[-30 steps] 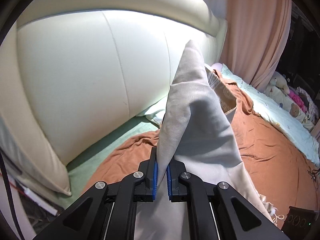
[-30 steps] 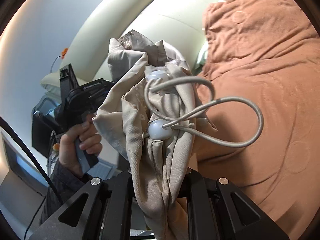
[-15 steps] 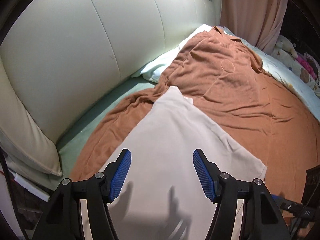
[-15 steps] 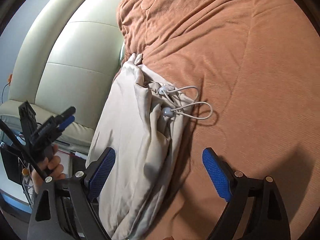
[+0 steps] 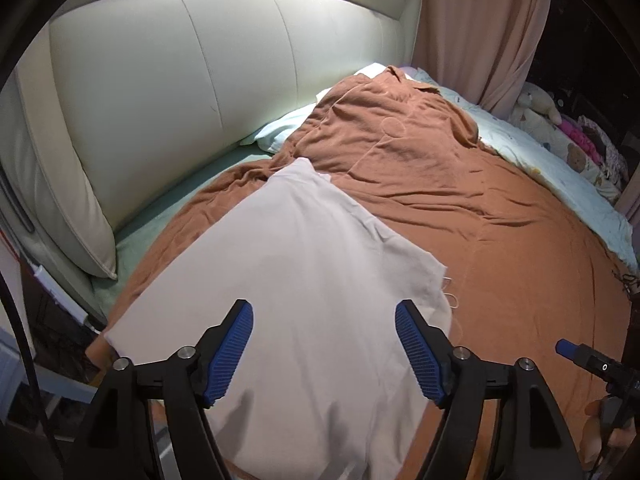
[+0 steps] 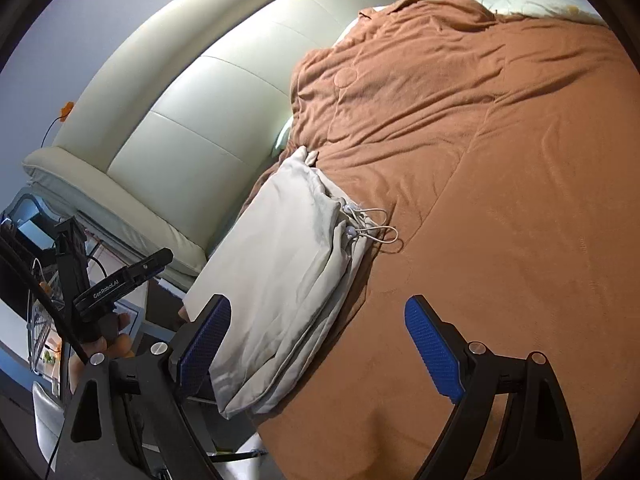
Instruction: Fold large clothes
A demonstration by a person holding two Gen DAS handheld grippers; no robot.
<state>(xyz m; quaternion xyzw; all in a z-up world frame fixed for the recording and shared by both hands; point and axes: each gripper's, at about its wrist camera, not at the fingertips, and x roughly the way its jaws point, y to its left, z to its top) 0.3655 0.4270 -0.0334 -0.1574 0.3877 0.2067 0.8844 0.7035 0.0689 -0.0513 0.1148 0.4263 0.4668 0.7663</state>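
A pale beige garment [image 5: 300,260], folded into a flat stack, lies on the brown blanket [image 5: 500,240] near the bed's left edge. My left gripper [image 5: 323,312] hovers above its near end, jaws opening, and nothing is pinched between the blue pads. In the right wrist view the same garment [image 6: 288,240] shows its layered edge, with a white drawstring cord [image 6: 376,228] looping onto the blanket. My right gripper [image 6: 318,308] stands open over the garment's right edge and the blanket, holding nothing. A hand holds the left gripper [image 6: 120,280] at the bedside.
A cream padded headboard [image 5: 180,80] runs along the left and back. A light blue pillow [image 5: 280,130] sits under the blanket's far end. Pink curtain [image 5: 480,20] and plush toys [image 5: 560,136] are at the far right. The bed edge drops off beside the garment's left side.
Both grippers held the garment up a second ago. They have let go and drawn back; the garment now lies folded on the blanket.
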